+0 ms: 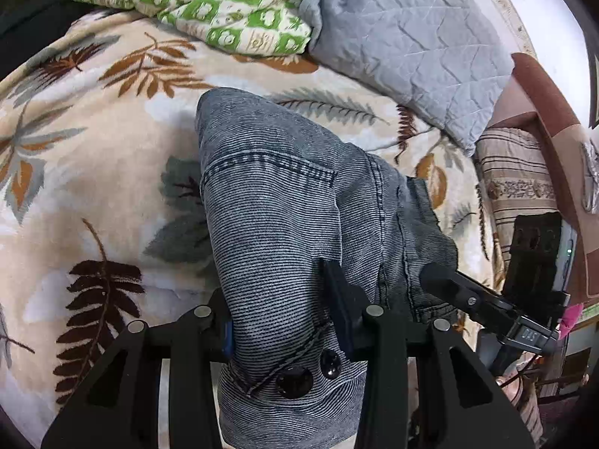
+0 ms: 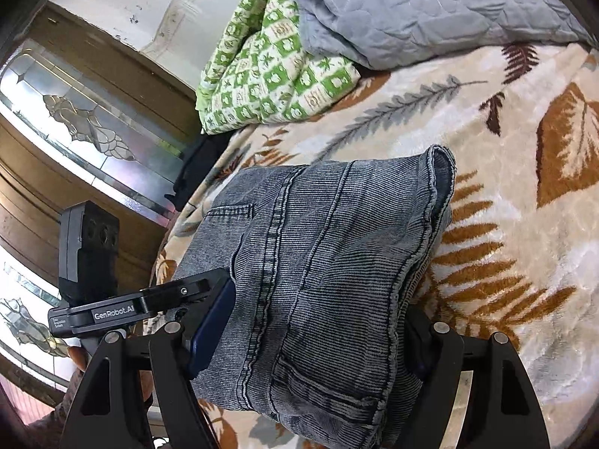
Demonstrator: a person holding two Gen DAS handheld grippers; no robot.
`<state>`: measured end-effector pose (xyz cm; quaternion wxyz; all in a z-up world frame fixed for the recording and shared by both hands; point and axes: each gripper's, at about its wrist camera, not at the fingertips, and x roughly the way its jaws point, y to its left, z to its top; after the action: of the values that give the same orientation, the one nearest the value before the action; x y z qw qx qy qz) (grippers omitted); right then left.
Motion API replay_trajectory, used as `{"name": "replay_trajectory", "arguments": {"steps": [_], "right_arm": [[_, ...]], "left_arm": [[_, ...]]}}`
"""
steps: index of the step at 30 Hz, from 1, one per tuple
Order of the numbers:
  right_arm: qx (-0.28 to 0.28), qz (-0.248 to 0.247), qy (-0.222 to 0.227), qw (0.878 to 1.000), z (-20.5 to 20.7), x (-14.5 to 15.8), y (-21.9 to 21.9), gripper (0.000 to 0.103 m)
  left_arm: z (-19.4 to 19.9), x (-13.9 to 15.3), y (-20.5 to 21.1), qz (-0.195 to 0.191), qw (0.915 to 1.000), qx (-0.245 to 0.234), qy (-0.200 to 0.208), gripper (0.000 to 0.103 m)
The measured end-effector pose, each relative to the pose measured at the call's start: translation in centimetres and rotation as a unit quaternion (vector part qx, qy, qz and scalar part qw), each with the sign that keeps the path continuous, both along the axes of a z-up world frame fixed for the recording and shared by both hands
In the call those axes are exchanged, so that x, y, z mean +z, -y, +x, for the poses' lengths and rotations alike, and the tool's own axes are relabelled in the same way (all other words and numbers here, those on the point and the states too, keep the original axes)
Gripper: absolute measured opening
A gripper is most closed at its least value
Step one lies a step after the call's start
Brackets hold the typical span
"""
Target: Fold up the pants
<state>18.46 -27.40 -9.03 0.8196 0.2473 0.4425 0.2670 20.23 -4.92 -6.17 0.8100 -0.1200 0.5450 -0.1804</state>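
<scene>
The grey denim pants (image 1: 277, 202) lie in a folded bundle on a leaf-patterned blanket (image 1: 93, 187). My left gripper (image 1: 284, 321) is shut on the waistband end, near two black buttons (image 1: 294, 381). My right gripper (image 2: 310, 340) is shut on the other side of the same bundle (image 2: 337, 243), by a back pocket and seam. Each gripper shows in the other's view: the right gripper at the right of the left wrist view (image 1: 449, 284), the left gripper at the left of the right wrist view (image 2: 194, 288).
A green-and-white patterned cloth (image 1: 209, 3) and a grey quilted cover (image 1: 404, 45) lie at the far side of the bed. A striped pillow (image 1: 513, 176) is at the right. A wooden cabinet with glass panels (image 2: 75, 119) stands beside the bed.
</scene>
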Motion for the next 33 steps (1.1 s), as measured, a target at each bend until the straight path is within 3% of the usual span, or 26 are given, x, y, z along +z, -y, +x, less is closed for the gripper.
{"name": "replay_trajectory", "arguments": {"steps": [4,10,15,17,25,33], "right_arm": [[0.003,-0.009,0.004,1.000,0.1,-0.8,-0.2,0.080],[-0.002,-0.039,-0.003,0.999,0.4,-2.5,0.2,0.080],[-0.018,-0.041,-0.020,0.999,0.6,-4.2,1.5,0.082],[-0.018,-0.042,-0.016,0.999,0.3,-4.3,1.6,0.083],[-0.061,-0.060,-0.035,0.996,-1.0,-3.3,4.6,0.086],[-0.091,-0.151,-0.053,0.983,-6.4,-0.6,5.1,0.089]], "left_arm": [[0.1,-1.3,-0.4,0.001,1.0000,0.004,-0.002,0.041],[0.0,-2.2,-0.6,0.017,0.9998,0.006,0.010,0.053],[0.1,-3.1,-1.0,0.028,0.9993,0.018,0.017,0.078],[0.1,-3.5,-1.5,0.024,0.9993,0.026,0.014,0.083],[-2.0,-2.4,-3.6,0.025,0.9975,0.065,0.012,0.084],[-7.4,-0.9,-4.2,0.074,0.9921,0.098,0.026,0.084]]}}
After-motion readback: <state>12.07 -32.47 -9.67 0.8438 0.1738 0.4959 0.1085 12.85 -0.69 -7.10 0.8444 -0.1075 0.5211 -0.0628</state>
